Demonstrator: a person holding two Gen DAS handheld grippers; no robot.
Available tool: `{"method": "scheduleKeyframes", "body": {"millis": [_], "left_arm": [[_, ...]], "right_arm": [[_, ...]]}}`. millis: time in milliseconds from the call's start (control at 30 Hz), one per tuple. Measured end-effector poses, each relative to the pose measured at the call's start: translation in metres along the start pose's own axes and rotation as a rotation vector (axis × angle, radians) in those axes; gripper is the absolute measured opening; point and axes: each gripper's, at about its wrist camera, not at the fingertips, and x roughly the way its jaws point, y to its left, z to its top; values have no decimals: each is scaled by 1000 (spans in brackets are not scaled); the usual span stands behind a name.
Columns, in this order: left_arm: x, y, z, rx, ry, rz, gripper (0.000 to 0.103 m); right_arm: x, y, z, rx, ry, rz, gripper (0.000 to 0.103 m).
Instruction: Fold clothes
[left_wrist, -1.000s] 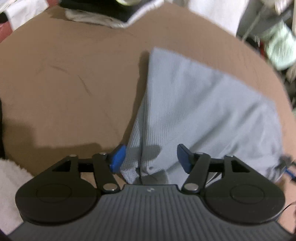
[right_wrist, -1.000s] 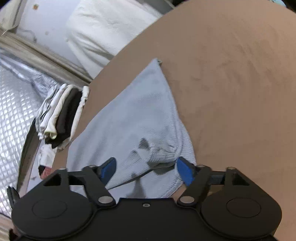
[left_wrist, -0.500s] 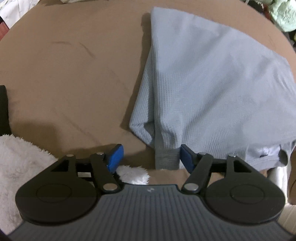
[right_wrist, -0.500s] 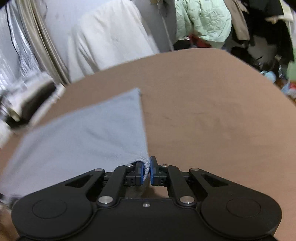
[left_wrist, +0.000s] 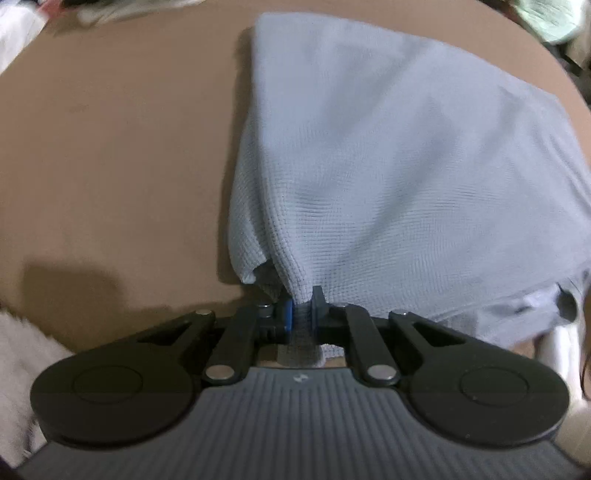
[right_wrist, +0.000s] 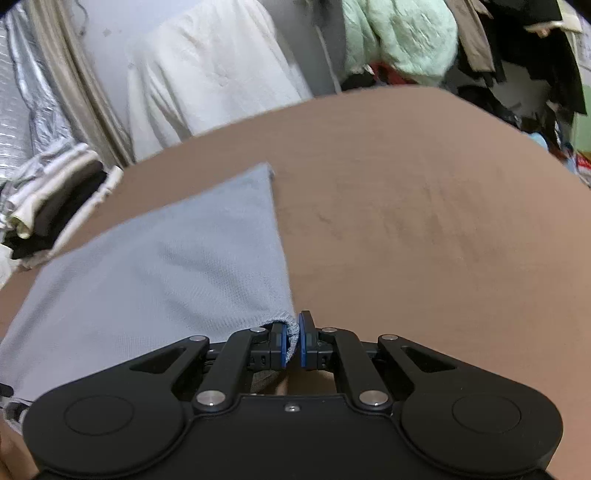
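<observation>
The left gripper (left_wrist: 302, 314), jaws just closed, pinches the ribbed cuff of a pale blue-grey knit garment (left_wrist: 388, 155). The right gripper (right_wrist: 292, 341) clamps a thin hem at the garment's other near corner. From the left fingers the cloth spreads toward twelve and two o'clock across a brown surface (left_wrist: 110, 147). Both bites look shallow; lifting sharply could pull an edge free.

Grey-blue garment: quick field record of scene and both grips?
garment: grey-blue knit garment, partly folded, lying on the brown surface
left hand-held gripper: just closed, shut on the ribbed cuff
right hand-held gripper: shut on a hemmed corner of the garment
nearby: stack of folded clothes at the surface's far left edge
</observation>
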Motion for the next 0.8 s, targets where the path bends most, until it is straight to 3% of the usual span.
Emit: {"method": "scheduleKeyframes", "body": {"millis": [100,233,333,433,600,700,800], "left_arm": [[-26,18,12,-73,-42,-84,7],[-34,27,13,-124,-63,-138,7],[-6,23,-1,-141,25,-128,7],[-11,25,-1,-165,-3,-129,7],[-34,26,6,-180,-77,-124,7],[-34,26,1,-178,-46,-128,7],[-29,31,-13,-209,-4,-113,7]], "right_arm": [[-20,-1,13,1,-62,38,7],[-27,-5,20,14,-51,46,7],[-10,-5,11,-50,20,-31,7],[-15,-13,11,22,3,27,7],[-37,-11,25,26,-24,113,7],[-38,-21,26,44,-7,156,7],[-25,-27,14,34,62,132,7]]}}
